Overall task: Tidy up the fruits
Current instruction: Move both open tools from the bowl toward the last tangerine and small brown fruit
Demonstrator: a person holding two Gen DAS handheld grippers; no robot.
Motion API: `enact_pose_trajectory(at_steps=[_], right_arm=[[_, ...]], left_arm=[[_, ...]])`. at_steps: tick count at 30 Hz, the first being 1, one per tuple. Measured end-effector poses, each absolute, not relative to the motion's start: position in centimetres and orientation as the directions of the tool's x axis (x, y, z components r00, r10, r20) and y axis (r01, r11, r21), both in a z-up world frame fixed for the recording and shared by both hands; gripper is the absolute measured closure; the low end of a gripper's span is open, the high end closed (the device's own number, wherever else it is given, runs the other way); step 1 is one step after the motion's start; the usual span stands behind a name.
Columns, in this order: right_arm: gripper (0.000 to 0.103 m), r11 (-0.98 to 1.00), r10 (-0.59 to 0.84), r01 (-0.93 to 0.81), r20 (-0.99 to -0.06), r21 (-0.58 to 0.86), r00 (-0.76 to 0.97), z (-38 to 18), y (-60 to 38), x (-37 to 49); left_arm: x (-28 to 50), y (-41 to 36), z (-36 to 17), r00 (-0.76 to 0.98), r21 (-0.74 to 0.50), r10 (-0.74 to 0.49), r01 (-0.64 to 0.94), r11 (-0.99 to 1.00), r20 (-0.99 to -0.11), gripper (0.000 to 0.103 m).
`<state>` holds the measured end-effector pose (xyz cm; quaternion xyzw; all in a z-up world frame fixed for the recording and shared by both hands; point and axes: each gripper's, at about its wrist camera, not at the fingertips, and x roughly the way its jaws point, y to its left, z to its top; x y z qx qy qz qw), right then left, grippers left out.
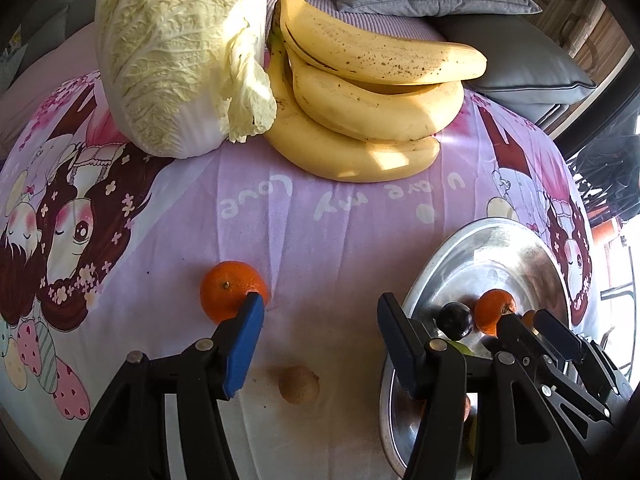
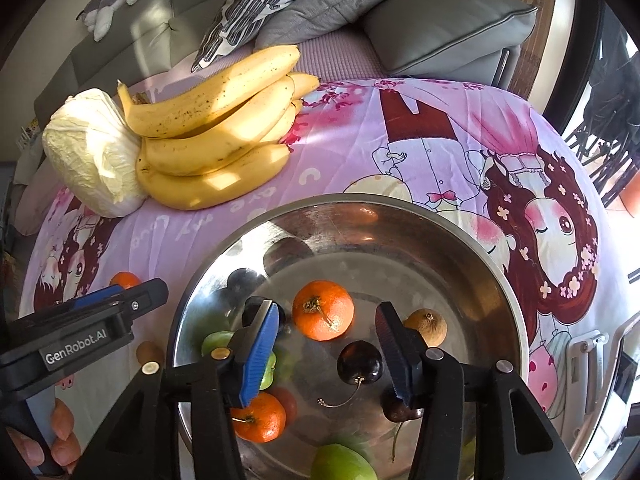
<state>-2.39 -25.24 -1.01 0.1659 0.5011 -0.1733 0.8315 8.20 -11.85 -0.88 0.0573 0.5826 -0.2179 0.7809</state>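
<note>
A steel bowl (image 2: 472, 248) holds two mandarins (image 2: 323, 310), dark cherries (image 2: 359, 362), green fruit (image 2: 344, 462) and a brown longan (image 2: 426, 326). My right gripper (image 2: 326, 354) is open and empty, low over the bowl. My left gripper (image 1: 320, 340) is open and empty above the cloth. A loose mandarin (image 1: 230, 290) touches its left fingertip (image 1: 252, 308). A brown longan (image 1: 299, 385) lies on the cloth between its fingers. The bowl (image 1: 480, 240) is at its right, where the right gripper (image 1: 528, 320) also shows.
A banana bunch (image 1: 360, 92) and a napa cabbage (image 1: 176, 56) lie at the far side of the pink cartoon cloth (image 1: 320, 216). Grey cushions (image 2: 440, 28) and a sofa stand behind. The left gripper's body (image 2: 88, 320) is beside the bowl's left rim.
</note>
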Motion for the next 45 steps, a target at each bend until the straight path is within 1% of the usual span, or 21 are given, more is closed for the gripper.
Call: enact_pose_trajectory(at_steps=[1, 2, 3, 4, 5, 12, 14, 17, 24, 25, 26, 28, 39, 45], right_arm=[[0.033, 0.883, -0.125, 0.458, -0.89, 0.101, 0.438, -1.0, -25.3, -2.4], [0.026, 0.881, -0.127, 0.461, -0.889, 0.102, 0.44, -1.1, -25.4, -2.4], [0.024, 0.88, -0.129, 0.463, -0.889, 0.102, 0.44, -1.1, -25.5, -2.5], [0.02, 0.879, -0.13, 0.466, -0.889, 0.101, 0.438, -1.2, -25.6, -2.5], [0.017, 0.877, -0.131, 0.469, -0.89, 0.101, 0.436, -1.3, -25.7, -2.5], [0.012, 0.877, -0.13, 0.47, -0.893, 0.099, 0.431, -1.5, -25.7, -2.5], [0.007, 0.879, -0.128, 0.467, -0.892, 0.101, 0.434, -1.6, -25.6, -2.4], [0.002, 0.879, -0.124, 0.465, -0.89, 0.106, 0.438, -1.7, -25.6, -2.4], [0.001, 0.875, -0.12, 0.47, -0.888, 0.116, 0.443, -1.7, -25.8, -2.4], [0.0, 0.875, -0.118, 0.47, -0.887, 0.121, 0.447, -1.7, -25.8, -2.4], [0.0, 0.875, -0.117, 0.469, -0.885, 0.123, 0.45, -1.7, -25.8, -2.5], [0.0, 0.875, -0.12, 0.469, -0.885, 0.121, 0.451, -1.7, -25.8, -2.5], [0.0, 0.877, -0.116, 0.465, -0.887, 0.119, 0.446, -1.8, -25.5, -2.4], [0.0, 0.888, -0.081, 0.435, -0.884, 0.146, 0.461, -1.5, -24.5, -2.2]], left_arm=[[8.2, -11.8, -0.9, 0.229, -0.164, -0.275, 0.408, 0.898, -0.934, 0.037], [8.2, -11.9, -0.9, 0.233, -0.164, -0.277, 0.411, 0.897, -0.932, 0.024], [8.1, -11.9, -0.8, 0.242, -0.157, -0.275, 0.413, 0.897, -0.93, 0.019], [8.1, -12.0, -0.7, 0.253, -0.144, -0.265, 0.413, 0.899, -0.93, 0.016], [8.1, -11.9, -0.7, 0.259, -0.136, -0.259, 0.413, 0.901, -0.93, 0.016], [8.5, -11.4, -0.7, 0.28, -0.12, -0.244, 0.394, 0.911, -0.929, 0.016], [8.5, -11.1, -0.6, 0.286, -0.112, -0.237, 0.393, 0.913, -0.928, 0.015], [8.5, -11.0, -0.7, 0.292, -0.103, -0.23, 0.393, 0.914, -0.928, 0.015], [8.2, -11.2, -0.7, 0.302, -0.089, -0.221, 0.395, 0.914, -0.927, 0.015], [8.2, -11.2, -0.8, 0.303, -0.085, -0.218, 0.395, 0.915, -0.928, 0.014], [8.3, -11.2, -0.9, 0.301, -0.085, -0.215, 0.393, 0.916, -0.929, 0.006], [8.3, -11.0, -1.1, 0.291, -0.095, -0.217, 0.382, 0.919, -0.932, 0.004], [8.7, -9.4, -1.3, 0.293, -0.104, -0.214, 0.349, 0.931, -0.932, 0.004], [8.6, -8.4, -1.5, 0.28, -0.121, -0.223, 0.339, 0.933, -0.934, 0.004]])
